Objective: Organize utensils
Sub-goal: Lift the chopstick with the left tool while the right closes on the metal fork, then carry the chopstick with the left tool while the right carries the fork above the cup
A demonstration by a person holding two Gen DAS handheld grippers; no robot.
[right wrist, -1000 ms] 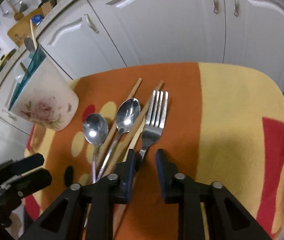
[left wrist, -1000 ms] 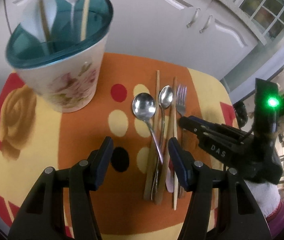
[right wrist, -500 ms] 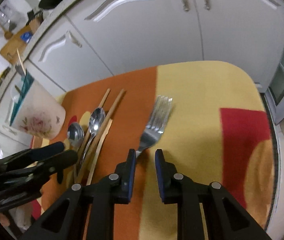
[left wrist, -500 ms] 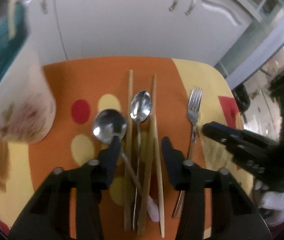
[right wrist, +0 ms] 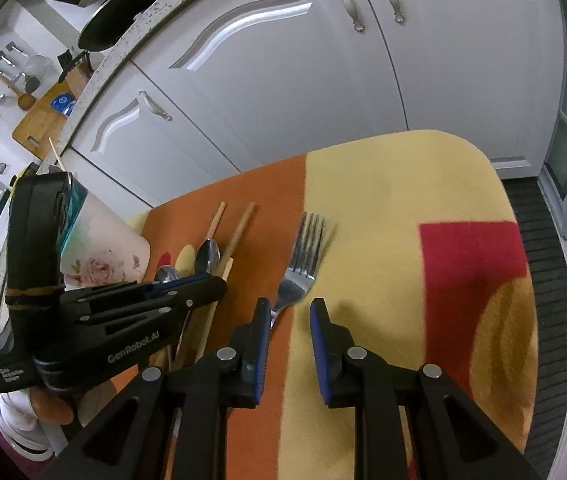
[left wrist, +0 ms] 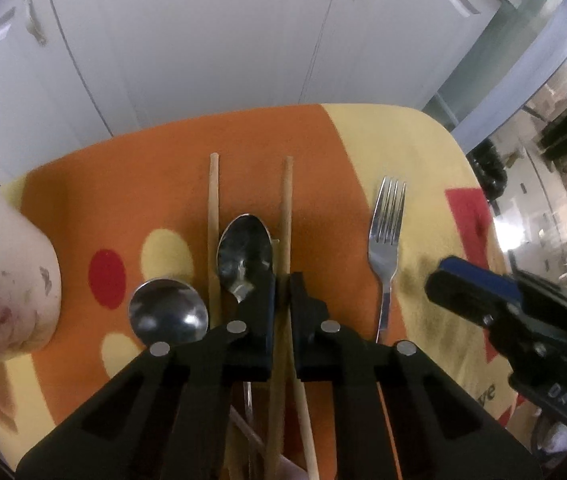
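Observation:
My left gripper (left wrist: 282,288) is shut on a wooden chopstick (left wrist: 286,208) that lies on the orange cloth. Beside it lie an oval spoon (left wrist: 245,246), a second chopstick (left wrist: 213,220) and a round spoon (left wrist: 168,316). A fork (left wrist: 386,240) lies apart to the right, at the edge of the yellow patch. In the right wrist view the fork (right wrist: 303,252) lies just ahead of my right gripper (right wrist: 288,305). Its jaws stand a little apart with only cloth between them, and the fork handle runs in under the left finger (right wrist: 261,320). The left gripper (right wrist: 215,284) reaches in over the spoons.
A floral utensil holder (left wrist: 7,280) with a teal rim stands at the left on the cloth (left wrist: 403,140). White cabinet doors (left wrist: 223,40) rise right behind the table. The right gripper (left wrist: 459,284) hovers right of the fork. A person's sleeve (right wrist: 15,416) shows at lower left.
My left gripper moved right from the holder to above the utensils and closed on the chopstick. The fork shifted right, away from the chopsticks, onto the yellow patch alongside the right gripper.

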